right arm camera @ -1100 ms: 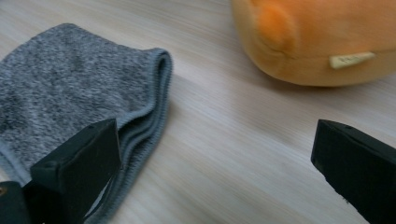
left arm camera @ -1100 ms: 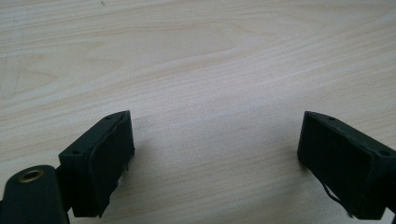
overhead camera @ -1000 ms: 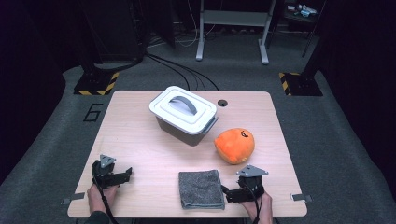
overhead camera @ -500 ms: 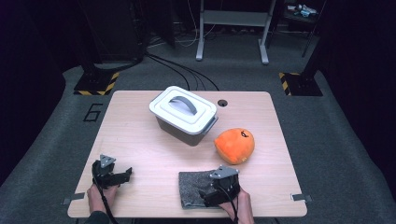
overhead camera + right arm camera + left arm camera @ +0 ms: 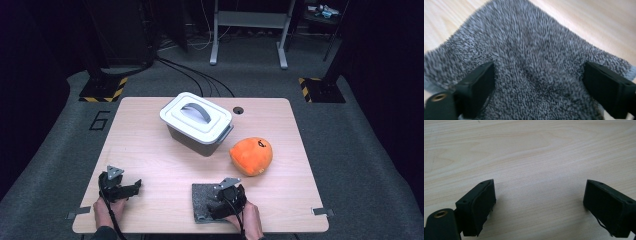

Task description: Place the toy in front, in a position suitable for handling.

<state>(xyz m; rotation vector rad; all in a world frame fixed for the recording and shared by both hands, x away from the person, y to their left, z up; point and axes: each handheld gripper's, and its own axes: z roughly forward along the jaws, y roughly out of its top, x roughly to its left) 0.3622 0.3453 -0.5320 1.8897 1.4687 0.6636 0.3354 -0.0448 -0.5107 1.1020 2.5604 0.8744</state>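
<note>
Lying flat near the table's [image 5: 150, 145] near edge, right of centre, the grey cloth [image 5: 201, 200] sits under the right gripper [image 5: 225, 199], whose jaws stand spread wide over the pile. From the high view that spread cannot be told; the right gripper view shows the cloth [image 5: 534, 67] between both pads, unpinched. Left gripper [image 5: 120, 187] rests by the near left corner, jaws apart over bare wood. Beyond stand an orange plush [image 5: 251, 156] towards the right edge and a lidded grey bin [image 5: 197, 122] at the far middle.
</note>
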